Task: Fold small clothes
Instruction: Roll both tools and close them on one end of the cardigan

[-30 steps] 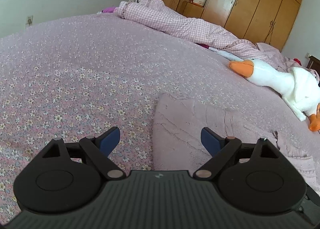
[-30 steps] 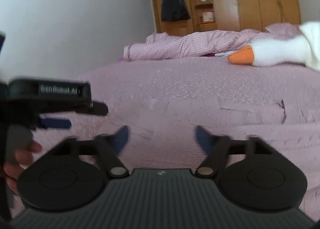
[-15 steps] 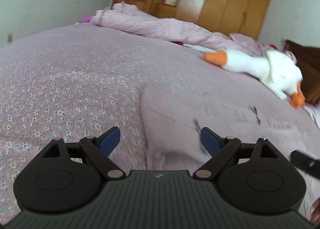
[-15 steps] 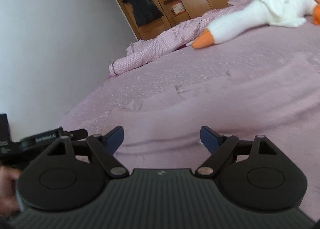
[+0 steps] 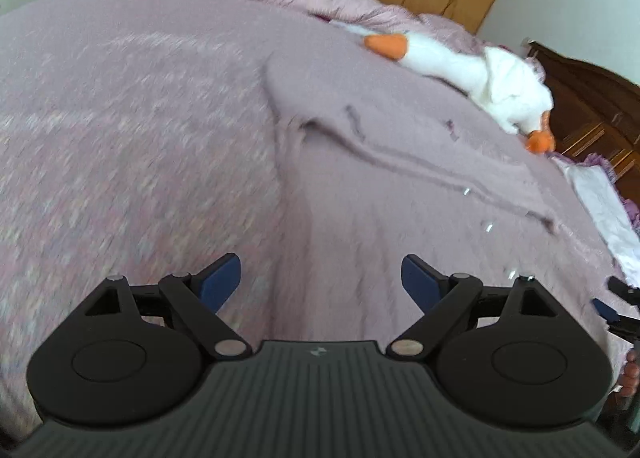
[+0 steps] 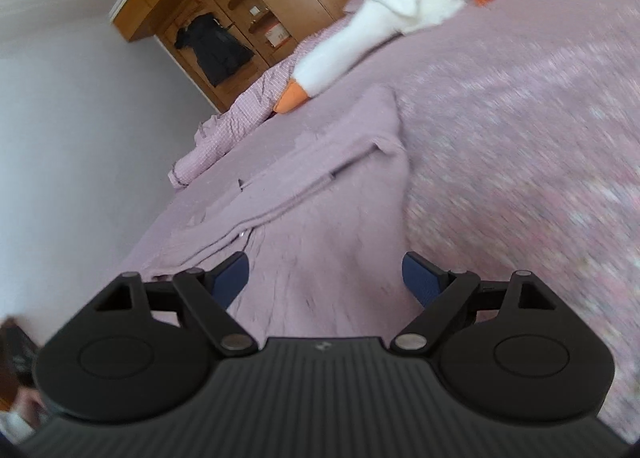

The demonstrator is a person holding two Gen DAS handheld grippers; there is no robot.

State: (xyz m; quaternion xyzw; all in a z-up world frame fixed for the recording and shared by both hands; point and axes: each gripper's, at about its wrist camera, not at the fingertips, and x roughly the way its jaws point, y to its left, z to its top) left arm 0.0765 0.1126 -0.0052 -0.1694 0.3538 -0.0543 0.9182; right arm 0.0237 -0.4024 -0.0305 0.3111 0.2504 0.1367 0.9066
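- Over the flat pale-lilac knitted garment (image 5: 400, 177) on the floral pink bedspread (image 5: 120, 117): left gripper (image 5: 320, 274), jaws released, empty.
- Nearer than the white plush goose (image 6: 400, 1), same garment (image 6: 320, 225) beneath right gripper (image 6: 326, 272), jaws released, empty.

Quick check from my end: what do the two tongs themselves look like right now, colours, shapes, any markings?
Both match. The left tongs and right tongs each have a black ribbed body with a small pale logo at its front edge, two round black discs at the sides, black link arms on silver pivot pins, and dark blue finger pads. No cables or sleeves show.
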